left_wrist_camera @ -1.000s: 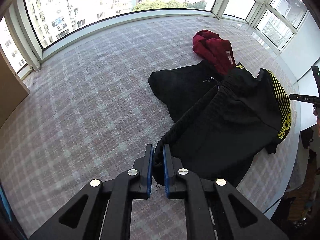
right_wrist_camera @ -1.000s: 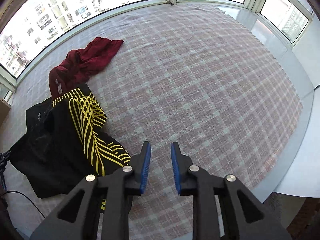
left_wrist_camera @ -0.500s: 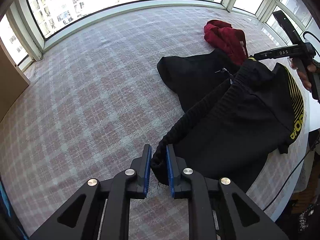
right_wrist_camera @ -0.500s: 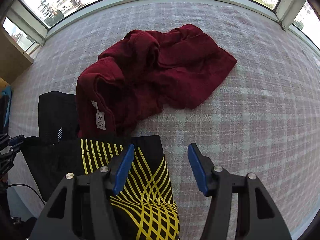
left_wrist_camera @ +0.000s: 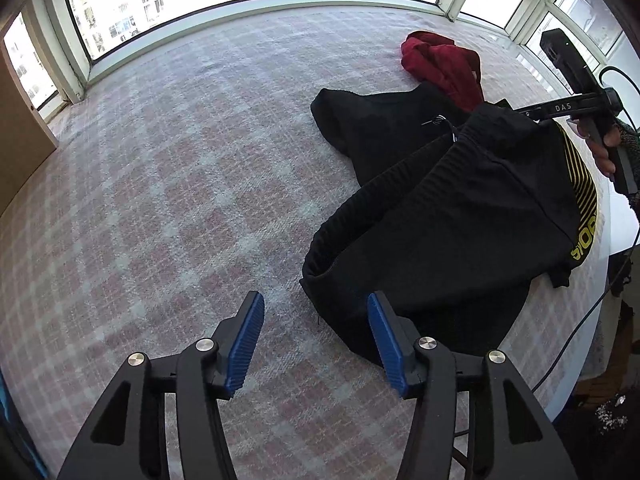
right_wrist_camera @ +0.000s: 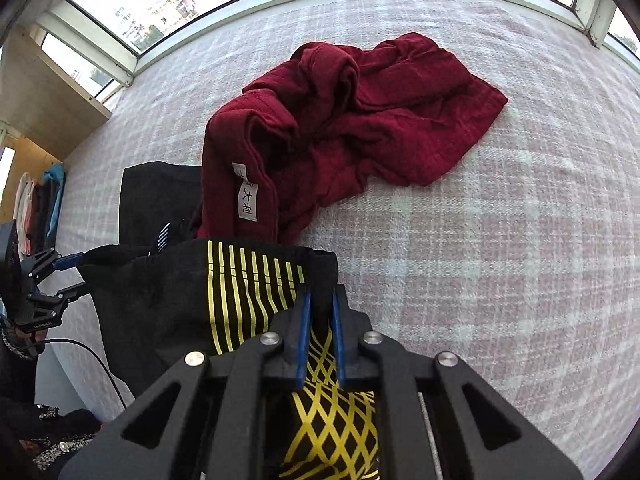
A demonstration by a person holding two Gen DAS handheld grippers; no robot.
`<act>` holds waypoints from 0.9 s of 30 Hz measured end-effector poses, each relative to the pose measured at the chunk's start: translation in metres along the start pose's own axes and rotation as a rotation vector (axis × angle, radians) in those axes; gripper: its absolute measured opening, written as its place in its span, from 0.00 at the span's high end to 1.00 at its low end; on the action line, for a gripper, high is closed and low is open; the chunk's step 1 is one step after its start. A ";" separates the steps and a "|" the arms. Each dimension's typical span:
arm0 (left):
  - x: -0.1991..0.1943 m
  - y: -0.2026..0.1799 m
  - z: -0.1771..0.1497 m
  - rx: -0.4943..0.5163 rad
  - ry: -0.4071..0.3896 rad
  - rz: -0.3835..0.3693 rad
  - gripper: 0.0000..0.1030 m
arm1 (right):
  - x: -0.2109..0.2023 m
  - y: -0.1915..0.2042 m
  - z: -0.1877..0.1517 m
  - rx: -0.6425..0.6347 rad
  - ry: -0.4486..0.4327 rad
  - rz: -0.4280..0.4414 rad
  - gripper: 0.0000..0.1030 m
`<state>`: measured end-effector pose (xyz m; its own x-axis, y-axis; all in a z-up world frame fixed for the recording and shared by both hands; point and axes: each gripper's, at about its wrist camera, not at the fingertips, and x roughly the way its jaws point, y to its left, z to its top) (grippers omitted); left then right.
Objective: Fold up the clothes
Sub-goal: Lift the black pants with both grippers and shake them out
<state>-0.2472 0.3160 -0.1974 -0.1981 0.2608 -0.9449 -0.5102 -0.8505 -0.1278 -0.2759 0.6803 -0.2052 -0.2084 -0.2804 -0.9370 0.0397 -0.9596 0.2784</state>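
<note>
Near the right edge of the pink plaid-covered platform (left_wrist_camera: 168, 184), the right gripper (right_wrist_camera: 320, 300) has just closed on black yellow-striped shorts (left_wrist_camera: 460, 216); the left gripper (left_wrist_camera: 316, 312) has just opened, empty.

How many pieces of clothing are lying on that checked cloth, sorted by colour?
Dark red: 1, the crumpled red garment.
Plain black: 1, the black top lying partly under the others.
Black with yellow stripes: 1, the striped shorts.
Total: 3 garments.
</note>
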 end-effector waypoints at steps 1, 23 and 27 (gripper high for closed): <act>0.004 0.001 0.003 -0.002 0.003 -0.003 0.50 | -0.001 0.000 -0.001 0.001 -0.001 0.000 0.91; -0.173 0.007 0.027 0.043 -0.328 -0.042 0.94 | -0.242 0.121 -0.027 -0.156 -0.529 -0.085 0.93; -0.263 0.015 0.033 0.075 -0.456 0.061 0.94 | -0.305 0.179 -0.030 -0.215 -0.652 -0.112 0.93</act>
<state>-0.2302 0.2497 0.0589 -0.5686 0.3999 -0.7189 -0.5419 -0.8395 -0.0383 -0.1754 0.5933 0.1241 -0.7645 -0.1745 -0.6206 0.1624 -0.9838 0.0766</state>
